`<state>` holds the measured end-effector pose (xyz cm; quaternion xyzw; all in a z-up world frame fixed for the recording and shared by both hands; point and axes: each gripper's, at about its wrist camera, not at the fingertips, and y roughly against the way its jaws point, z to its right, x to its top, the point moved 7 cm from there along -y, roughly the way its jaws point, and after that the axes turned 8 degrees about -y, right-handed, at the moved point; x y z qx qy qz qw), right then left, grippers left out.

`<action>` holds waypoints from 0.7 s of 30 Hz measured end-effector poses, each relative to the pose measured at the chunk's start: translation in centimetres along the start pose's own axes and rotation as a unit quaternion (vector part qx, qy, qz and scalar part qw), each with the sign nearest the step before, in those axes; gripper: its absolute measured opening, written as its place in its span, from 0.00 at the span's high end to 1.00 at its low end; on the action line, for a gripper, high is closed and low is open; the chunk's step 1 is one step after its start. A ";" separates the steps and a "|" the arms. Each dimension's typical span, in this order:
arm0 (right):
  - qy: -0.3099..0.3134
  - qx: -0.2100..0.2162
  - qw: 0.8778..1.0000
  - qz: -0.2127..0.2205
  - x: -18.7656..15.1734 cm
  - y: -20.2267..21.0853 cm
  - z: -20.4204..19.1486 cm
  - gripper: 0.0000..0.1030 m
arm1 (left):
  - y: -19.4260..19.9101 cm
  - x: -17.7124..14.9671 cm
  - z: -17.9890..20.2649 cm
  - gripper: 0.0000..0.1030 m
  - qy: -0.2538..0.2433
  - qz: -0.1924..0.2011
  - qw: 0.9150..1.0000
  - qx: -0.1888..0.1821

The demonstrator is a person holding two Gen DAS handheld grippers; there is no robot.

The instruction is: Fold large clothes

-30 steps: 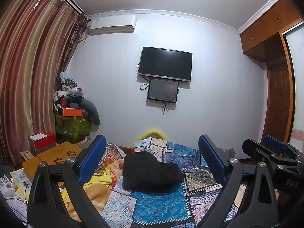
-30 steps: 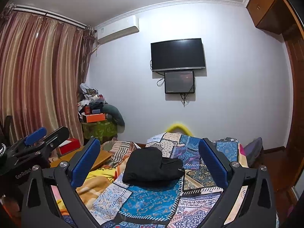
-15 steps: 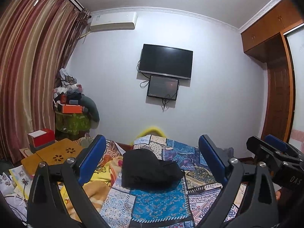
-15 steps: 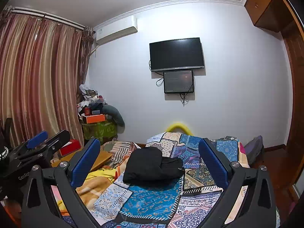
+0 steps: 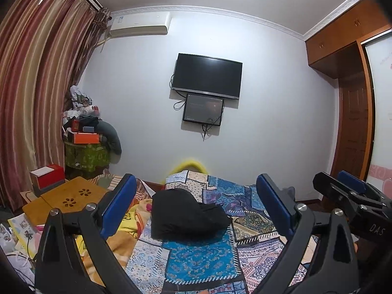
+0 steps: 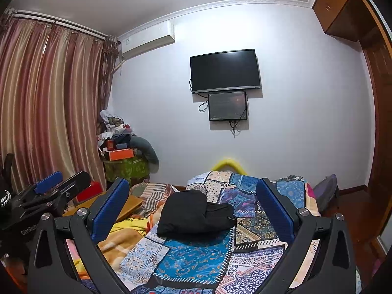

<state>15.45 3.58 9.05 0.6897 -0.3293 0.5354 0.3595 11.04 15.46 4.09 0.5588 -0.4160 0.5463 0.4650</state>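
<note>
A black garment [image 5: 183, 214] lies folded in a compact bundle on the patchwork bedspread [image 5: 196, 257]; it also shows in the right wrist view [image 6: 193, 213]. My left gripper [image 5: 196, 205] is open and empty, held above the bed well short of the garment. My right gripper [image 6: 193, 208] is open and empty too, at a similar height. Each gripper shows at the edge of the other's view: the right one [image 5: 350, 196] and the left one [image 6: 49, 196].
A low wooden table [image 5: 66, 196] with a red box [image 5: 47, 175] stands left of the bed. A cluttered green stand [image 5: 85, 152] sits by the curtain [image 5: 36, 98]. A TV [image 5: 207, 74] hangs on the far wall. A wooden wardrobe [image 5: 352, 122] is at the right.
Both grippers have tilted up and drawn back slightly, so the garment sits a little lower and farther in view. The garment itself has not moved.
</note>
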 end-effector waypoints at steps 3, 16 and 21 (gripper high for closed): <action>0.001 -0.003 1.000 0.001 -0.1 0.1 0.0 0.00 | 0.2 0.0 0.1 0.04 -0.003 0.001 1.000 0.000; -0.004 -0.013 1.000 -0.008 -0.4 -0.3 0.5 0.00 | 0.0 -0.2 0.6 0.04 -0.006 -0.006 1.000 -0.006; -0.007 -0.014 1.000 -0.016 -0.5 -0.7 0.8 0.00 | -0.4 -0.6 0.6 0.04 -0.015 -0.009 1.000 -0.002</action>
